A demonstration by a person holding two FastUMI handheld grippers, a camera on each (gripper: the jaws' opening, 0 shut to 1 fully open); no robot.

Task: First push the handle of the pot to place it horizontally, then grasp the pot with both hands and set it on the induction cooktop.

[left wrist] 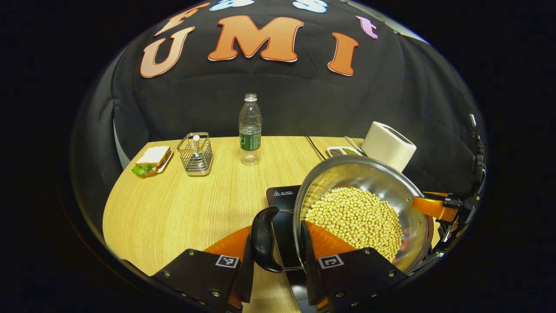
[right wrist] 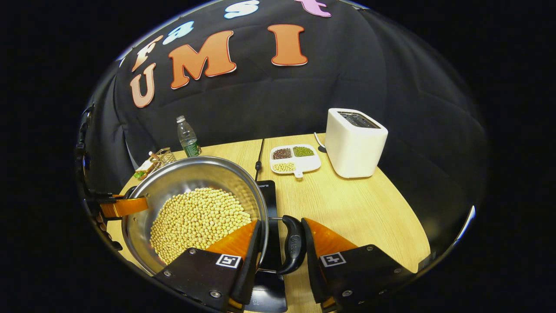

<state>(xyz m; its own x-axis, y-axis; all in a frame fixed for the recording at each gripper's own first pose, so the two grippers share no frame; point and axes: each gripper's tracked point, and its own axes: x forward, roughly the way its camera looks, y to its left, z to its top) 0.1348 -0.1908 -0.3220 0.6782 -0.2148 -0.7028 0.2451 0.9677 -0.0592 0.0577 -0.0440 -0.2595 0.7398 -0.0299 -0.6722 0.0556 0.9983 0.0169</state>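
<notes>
A steel pot holding yellow beans hangs tilted over the black induction cooktop. My left gripper is shut across its black handle and rim, with one finger inside the pot wall. The far side of the pot is held by the right gripper. In the right gripper view, my right gripper clamps the other handle and the rim of the pot in the same way. Beyond it the left gripper holds the far side, and the cooktop lies beneath.
A water bottle, a wire holder and a sandwich on a plate stand at the back of the wooden table. A white toaster, a divided dish of grains and a black cable sit behind the cooktop.
</notes>
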